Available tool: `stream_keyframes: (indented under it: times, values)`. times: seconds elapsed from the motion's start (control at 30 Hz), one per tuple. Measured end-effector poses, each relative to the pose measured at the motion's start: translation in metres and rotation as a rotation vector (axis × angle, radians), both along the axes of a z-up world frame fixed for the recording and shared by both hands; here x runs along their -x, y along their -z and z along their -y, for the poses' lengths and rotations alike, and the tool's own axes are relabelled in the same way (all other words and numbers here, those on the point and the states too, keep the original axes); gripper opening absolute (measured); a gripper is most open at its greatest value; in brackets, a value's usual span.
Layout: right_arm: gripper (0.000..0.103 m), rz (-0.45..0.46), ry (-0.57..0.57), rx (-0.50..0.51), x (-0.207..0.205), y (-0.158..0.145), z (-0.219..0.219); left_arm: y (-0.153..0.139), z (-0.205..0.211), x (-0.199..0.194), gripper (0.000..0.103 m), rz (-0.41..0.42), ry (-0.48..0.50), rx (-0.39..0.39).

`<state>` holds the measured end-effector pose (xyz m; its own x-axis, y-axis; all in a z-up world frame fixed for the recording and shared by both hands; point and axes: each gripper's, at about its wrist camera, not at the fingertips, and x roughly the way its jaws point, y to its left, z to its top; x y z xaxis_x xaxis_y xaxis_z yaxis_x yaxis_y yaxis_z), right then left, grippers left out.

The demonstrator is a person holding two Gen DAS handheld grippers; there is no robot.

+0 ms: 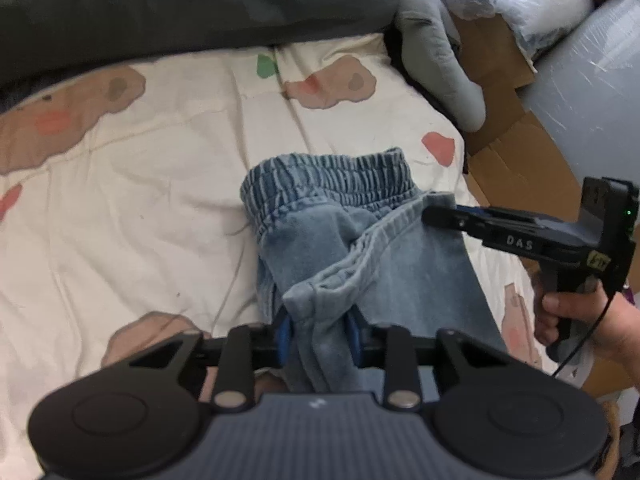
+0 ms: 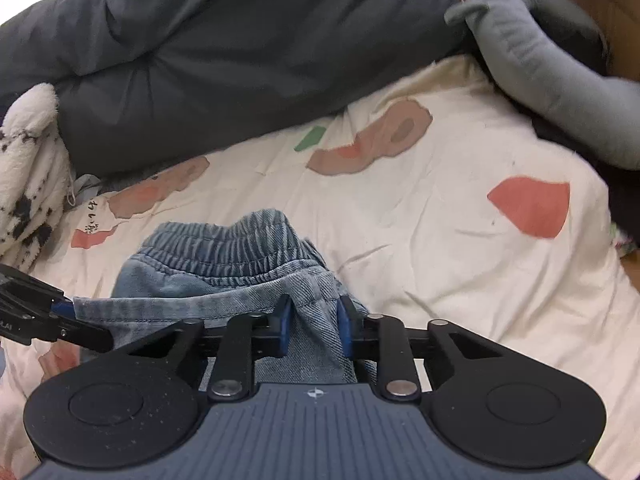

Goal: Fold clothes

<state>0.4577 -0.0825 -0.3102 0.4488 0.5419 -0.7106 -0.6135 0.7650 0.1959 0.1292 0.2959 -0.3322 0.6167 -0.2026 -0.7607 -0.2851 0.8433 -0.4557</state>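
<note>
- Cardboard box (image 1: 504, 152) far right of my left jaws; contents unclear.
- My left gripper (image 1: 318, 338): jaws narrow, clamped on a bunched hem of the denim trousers (image 1: 360, 216).
- My right gripper (image 2: 314, 328): jaws narrow, pinching the other hem corner; right hand (image 1: 576, 320) on its handle.
- Trousers lie on the bed quilt (image 1: 160, 168) just ahead of both jaws, elastic waistband (image 2: 232, 248) at the far end, long axis running away from me.

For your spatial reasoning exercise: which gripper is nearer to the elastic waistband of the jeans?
Right. The right gripper pinches denim just below the waistband; the left gripper grips a bunched fold lower down, farther from it.
</note>
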Motion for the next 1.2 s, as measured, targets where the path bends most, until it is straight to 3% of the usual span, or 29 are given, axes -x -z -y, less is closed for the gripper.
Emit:
stream_keyframes:
  times: [0.03, 0.17, 0.4, 0.87, 1.03, 1.2]
  values:
    - [0.016, 0.011, -0.004, -0.001, 0.003, -0.003, 0.001, -0.003, 0.003, 0.001, 0.022, 0.004, 0.011, -0.024]
    - [0.014, 0.055, -0.016, -0.004, 0.011, -0.014, 0.004, -0.016, 0.013, 0.002, 0.017, 0.022, 0.038, -0.087]
    - [0.012, 0.107, -0.004, 0.006, 0.019, -0.033, 0.008, -0.039, 0.021, -0.005, 0.013, 0.07, 0.06, -0.094]
    - [0.011, 0.156, 0.078, -0.014, -0.003, -0.063, 0.017, -0.061, 0.006, -0.035, 0.012, 0.14, 0.035, -0.12]
    - [0.011, 0.154, 0.092, 0.017, -0.013, -0.061, 0.011, -0.055, -0.001, -0.048, 0.012, 0.129, 0.038, -0.12]
    - [0.011, 0.134, 0.096, 0.09, -0.023, -0.047, 0.002, -0.022, -0.014, -0.061, 0.012, 0.068, 0.007, -0.101]
